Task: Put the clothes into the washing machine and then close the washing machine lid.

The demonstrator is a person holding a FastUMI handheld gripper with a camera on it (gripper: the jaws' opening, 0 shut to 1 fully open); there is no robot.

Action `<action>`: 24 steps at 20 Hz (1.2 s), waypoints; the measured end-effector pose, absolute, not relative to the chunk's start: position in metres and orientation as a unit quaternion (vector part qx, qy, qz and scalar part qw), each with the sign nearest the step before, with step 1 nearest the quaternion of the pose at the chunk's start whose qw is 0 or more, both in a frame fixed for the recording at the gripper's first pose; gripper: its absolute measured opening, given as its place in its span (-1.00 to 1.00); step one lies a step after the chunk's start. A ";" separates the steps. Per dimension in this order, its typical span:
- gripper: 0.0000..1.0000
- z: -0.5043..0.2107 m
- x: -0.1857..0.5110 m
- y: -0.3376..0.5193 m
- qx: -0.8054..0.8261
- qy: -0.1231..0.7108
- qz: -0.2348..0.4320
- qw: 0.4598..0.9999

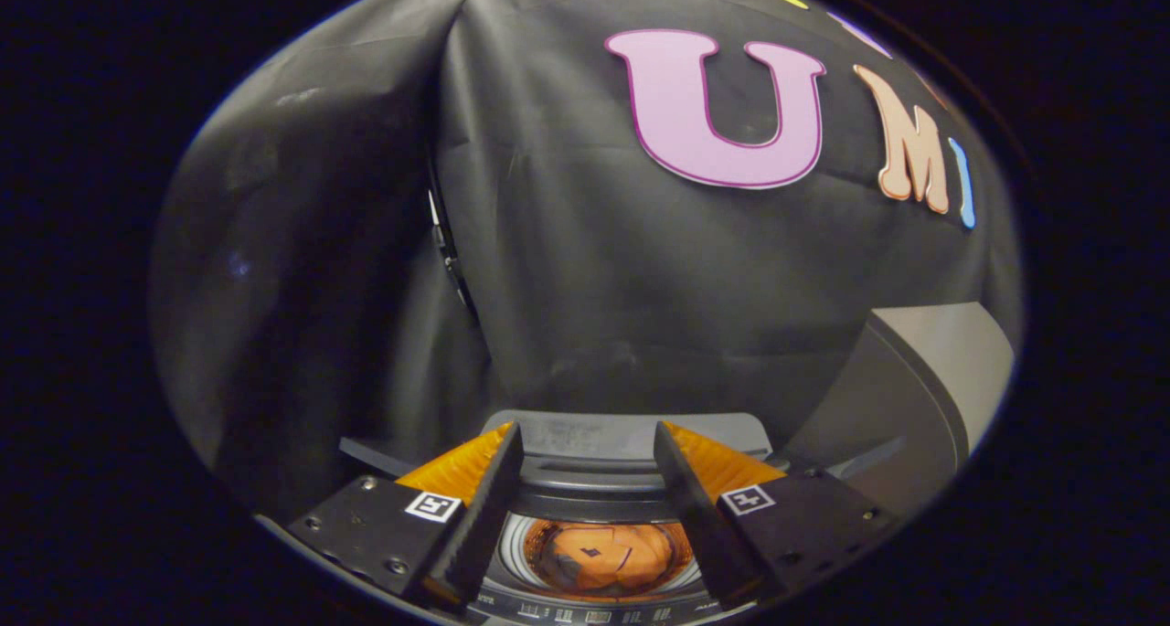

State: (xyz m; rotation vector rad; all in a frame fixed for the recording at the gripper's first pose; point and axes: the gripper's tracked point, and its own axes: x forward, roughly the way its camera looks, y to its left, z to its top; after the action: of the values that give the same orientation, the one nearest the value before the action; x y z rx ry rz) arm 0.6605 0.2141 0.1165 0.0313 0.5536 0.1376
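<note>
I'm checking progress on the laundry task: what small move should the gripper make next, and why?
Probably swing toward the raised grey lid beyond the right finger. The orange garment already lies in the round steel drum of the washing machine, seen between the open gripper fingers, which hold nothing; only closing remains.

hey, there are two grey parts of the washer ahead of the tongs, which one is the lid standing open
The raised grey lid, standing tilted up beside the right finger of the open tongs. The other grey part, the back panel, lies flat between the fingers, just beyond the drum holding orange clothes.
</note>
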 end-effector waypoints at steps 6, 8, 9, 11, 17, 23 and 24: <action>0.75 0.116 0.665 0.215 0.037 0.249 0.087 0.964; 0.75 0.115 0.664 0.216 0.046 0.243 0.085 0.965; 0.74 0.117 0.662 0.218 0.050 0.240 0.086 0.966; 0.72 0.120 0.660 0.217 0.053 0.232 0.086 0.967; 0.70 0.139 0.628 0.214 0.078 0.180 0.117 0.974; 0.70 0.160 0.593 0.215 0.070 0.138 0.142 0.978; 0.70 0.165 0.588 0.215 0.079 0.131 0.147 0.977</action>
State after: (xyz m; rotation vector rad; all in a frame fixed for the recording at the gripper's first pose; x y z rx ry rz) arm 0.5879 0.2153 0.1650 0.1591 0.2634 0.2960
